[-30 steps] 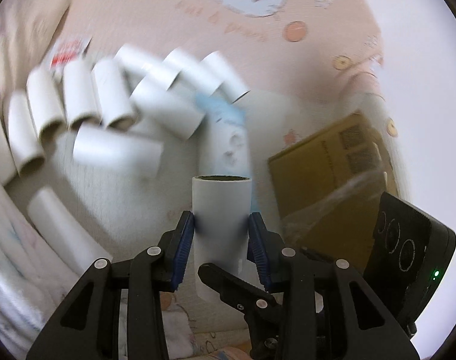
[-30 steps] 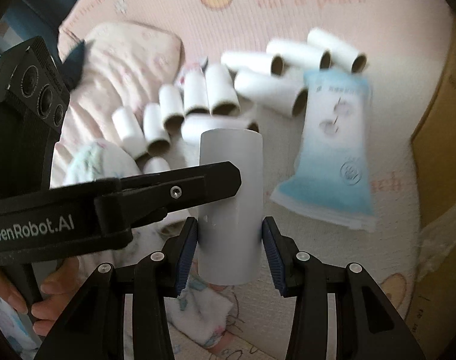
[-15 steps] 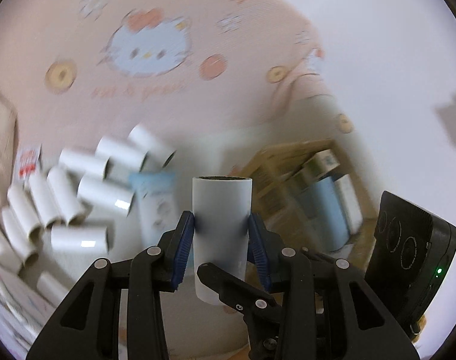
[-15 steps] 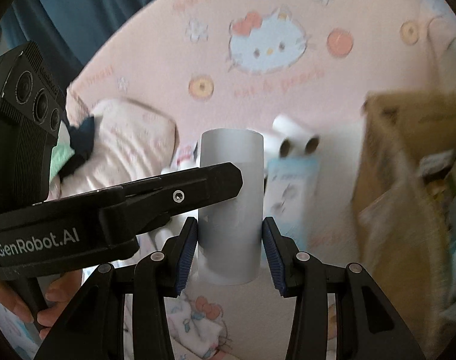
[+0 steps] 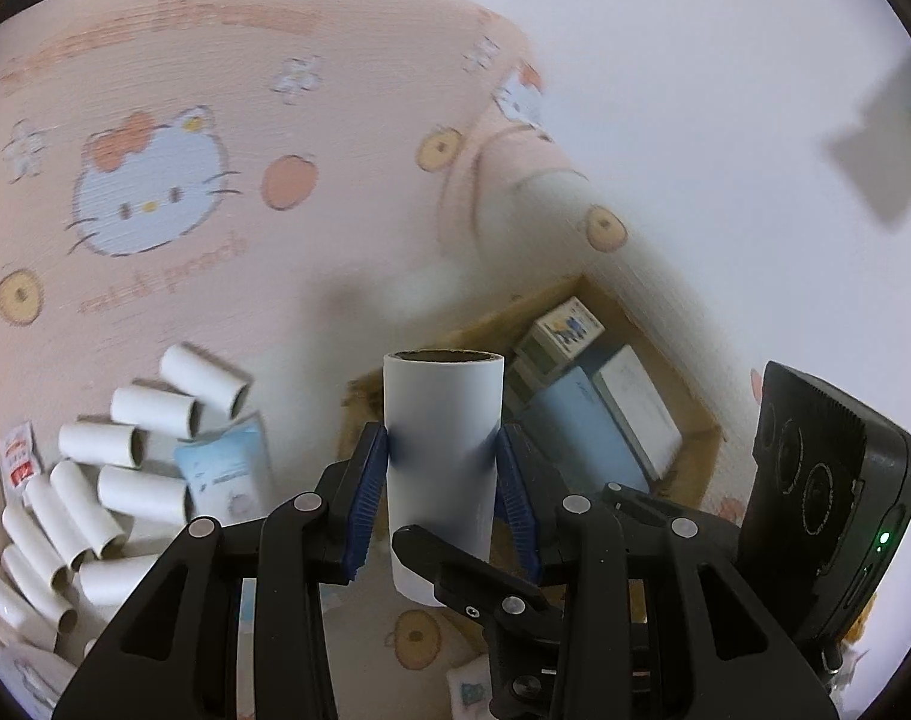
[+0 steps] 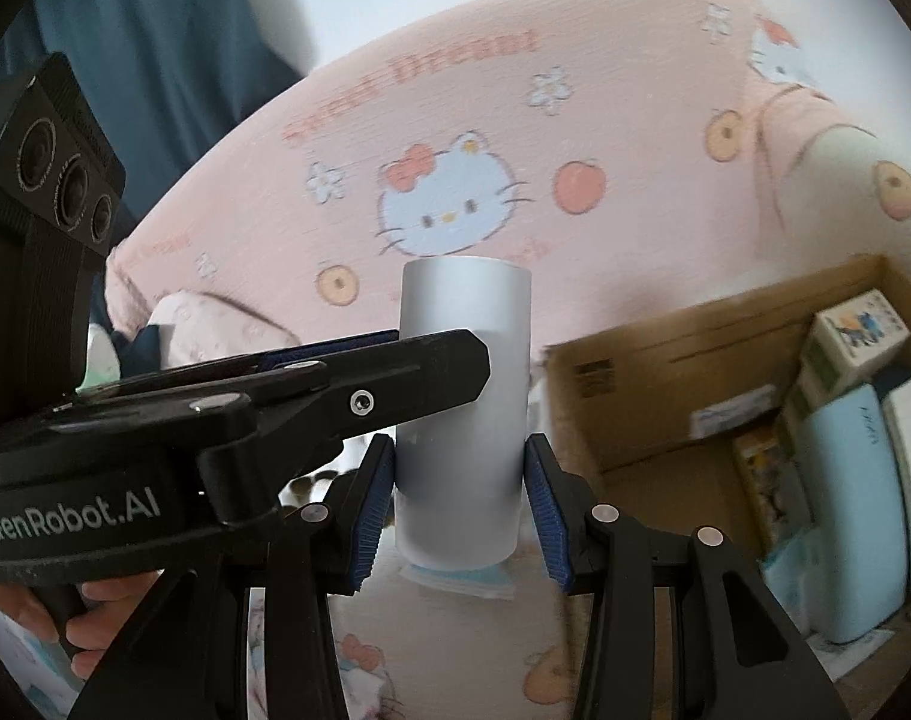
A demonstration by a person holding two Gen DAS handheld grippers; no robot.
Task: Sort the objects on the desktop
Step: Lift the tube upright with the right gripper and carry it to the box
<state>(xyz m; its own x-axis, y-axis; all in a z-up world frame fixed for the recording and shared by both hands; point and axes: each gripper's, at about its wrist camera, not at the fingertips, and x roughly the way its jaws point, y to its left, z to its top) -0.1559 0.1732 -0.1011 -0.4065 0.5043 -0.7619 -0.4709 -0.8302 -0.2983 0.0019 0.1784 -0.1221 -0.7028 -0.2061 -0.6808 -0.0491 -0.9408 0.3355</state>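
Left wrist view: we have the left gripper [image 5: 443,477] clamped on an upright paper tube [image 5: 442,450], held above the bedding near the cardboard box [image 5: 704,414]. Right gripper [image 6: 458,507] pads flank the same tube; contact unclear, cannot tell grip. Step judged: carrying to box. Next: position over the box opening, one gripper releasing first.

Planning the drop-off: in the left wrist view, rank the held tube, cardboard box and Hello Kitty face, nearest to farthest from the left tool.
1. Held tube, between the left tool's fingers.
2. Cardboard box, just beyond, right.
3. Hello Kitty face, far upper left.
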